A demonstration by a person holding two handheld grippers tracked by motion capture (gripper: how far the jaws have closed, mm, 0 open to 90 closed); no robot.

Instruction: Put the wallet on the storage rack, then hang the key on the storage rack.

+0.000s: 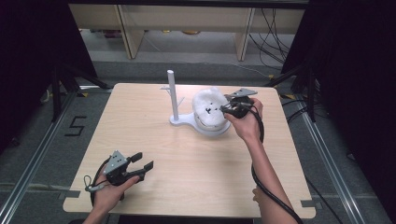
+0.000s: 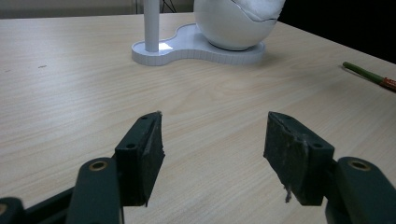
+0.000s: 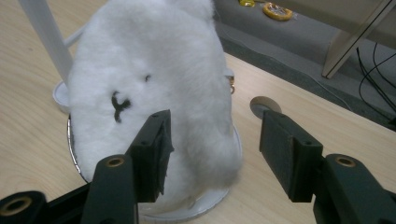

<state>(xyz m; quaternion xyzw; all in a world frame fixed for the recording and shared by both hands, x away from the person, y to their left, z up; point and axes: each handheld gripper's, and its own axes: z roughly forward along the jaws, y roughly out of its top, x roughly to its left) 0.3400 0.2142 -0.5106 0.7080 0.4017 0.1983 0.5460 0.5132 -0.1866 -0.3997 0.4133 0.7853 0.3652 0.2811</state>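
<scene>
High view | right gripper (image 1: 223, 110): jaws spread, poised at fluffy white plush toy with black stitched face (image 1: 208, 106), nothing grasped | toy: seated in white bowl-shaped stand with upright post (image 1: 173, 94), table centre | left gripper (image 1: 142, 161): jaws spread, empty, near front-left edge of light wooden table (image 1: 196, 158).

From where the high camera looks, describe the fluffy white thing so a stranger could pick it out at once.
On the wooden table, find the white stand with its upright post. The white plush toy sits in the stand's round bowl beside that post, at the open right gripper. It alone is furry, with small black face marks.
</scene>
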